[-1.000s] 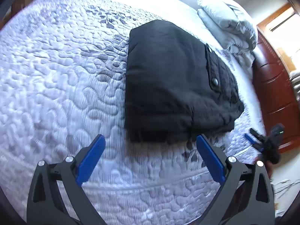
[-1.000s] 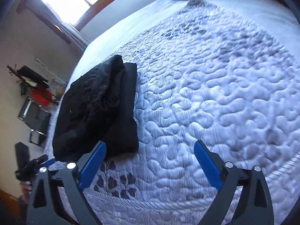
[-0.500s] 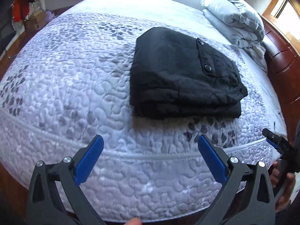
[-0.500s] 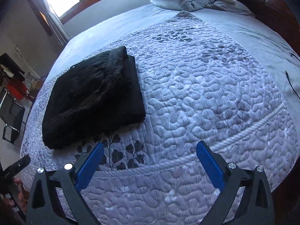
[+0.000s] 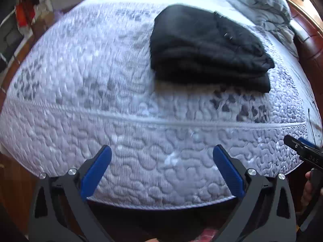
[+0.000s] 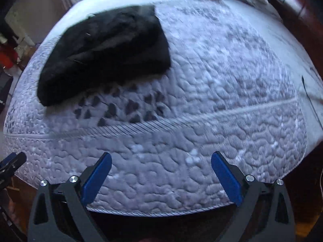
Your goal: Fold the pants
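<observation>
Left gripper (image 5: 161, 161) and right gripper (image 6: 161, 163) gape wide, empty — folded pants (image 5: 206, 48) lie beyond on the mattress (image 5: 101, 80).

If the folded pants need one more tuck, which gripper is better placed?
Probably neither: left gripper and right gripper both hang open, off the mattress edge, clear of the pants.

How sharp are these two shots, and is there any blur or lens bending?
Left wrist view: motion smear on the quilt and black pants; the left tool stays crisp. Right wrist view: dimmer, bluer, pants smeared. Both bulge the bed like a dome.
</observation>
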A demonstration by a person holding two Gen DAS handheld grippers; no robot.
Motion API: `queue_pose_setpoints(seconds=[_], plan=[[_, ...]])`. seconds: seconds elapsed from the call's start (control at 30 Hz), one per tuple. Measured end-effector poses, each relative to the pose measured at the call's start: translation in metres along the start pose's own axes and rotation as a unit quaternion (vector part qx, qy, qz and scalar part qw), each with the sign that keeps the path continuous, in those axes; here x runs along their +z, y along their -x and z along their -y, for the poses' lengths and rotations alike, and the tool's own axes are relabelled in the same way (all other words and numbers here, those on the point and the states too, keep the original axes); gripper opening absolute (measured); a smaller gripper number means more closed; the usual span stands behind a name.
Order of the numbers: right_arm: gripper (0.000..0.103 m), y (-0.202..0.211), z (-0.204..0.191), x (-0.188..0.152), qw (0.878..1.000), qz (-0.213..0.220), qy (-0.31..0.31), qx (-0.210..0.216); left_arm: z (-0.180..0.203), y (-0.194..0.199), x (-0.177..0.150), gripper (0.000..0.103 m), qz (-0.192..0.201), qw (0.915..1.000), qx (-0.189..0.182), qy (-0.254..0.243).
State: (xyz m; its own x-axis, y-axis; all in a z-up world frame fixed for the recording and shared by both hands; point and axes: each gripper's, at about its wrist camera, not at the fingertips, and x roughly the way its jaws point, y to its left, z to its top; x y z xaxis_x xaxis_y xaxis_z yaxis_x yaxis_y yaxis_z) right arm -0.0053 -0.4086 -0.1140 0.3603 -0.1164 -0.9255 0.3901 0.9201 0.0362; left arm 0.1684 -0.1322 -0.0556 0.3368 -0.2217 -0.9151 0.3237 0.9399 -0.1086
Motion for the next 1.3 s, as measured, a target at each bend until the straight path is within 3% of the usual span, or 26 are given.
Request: queue_pose_setpoints(seconds=[0.2, 0.43, 0.77, 0.97, 1.3], plan=[[0.099, 0.043, -0.024, 0.023, 0.997, 0.068, 0.023, -0.007, 0.012, 0.032, 0.025, 0.1, 0.055, 0.9984, -0.008, 0.005], [0.099, 0.072, -0.031, 0.031, 0.994, 0.101, 0.023, 0.014, 0.025, 0.062, 0.04, 0.1, 0.104, 0.9943, -0.023, 0.004], [0.099, 0.098, -0.039, 0.025, 0.989, 0.137, 0.029, 0.043, 0.023, 0.078, 0.033, 0.1, 0.119, 0.9926, -0.025, 0.001], [0.099, 0.11, -0.04, 0.026, 0.986, 0.16, 0.031, 0.038, 0.023, 0.083, 0.032, 0.1, 0.132, 0.9912, -0.016, -0.004], [0.099, 0.099, -0.04, 0.027, 0.987, 0.157, 0.029, 0.033, 0.037, 0.075, 0.035, 0.1, 0.127, 0.9914, -0.016, -0.028]])
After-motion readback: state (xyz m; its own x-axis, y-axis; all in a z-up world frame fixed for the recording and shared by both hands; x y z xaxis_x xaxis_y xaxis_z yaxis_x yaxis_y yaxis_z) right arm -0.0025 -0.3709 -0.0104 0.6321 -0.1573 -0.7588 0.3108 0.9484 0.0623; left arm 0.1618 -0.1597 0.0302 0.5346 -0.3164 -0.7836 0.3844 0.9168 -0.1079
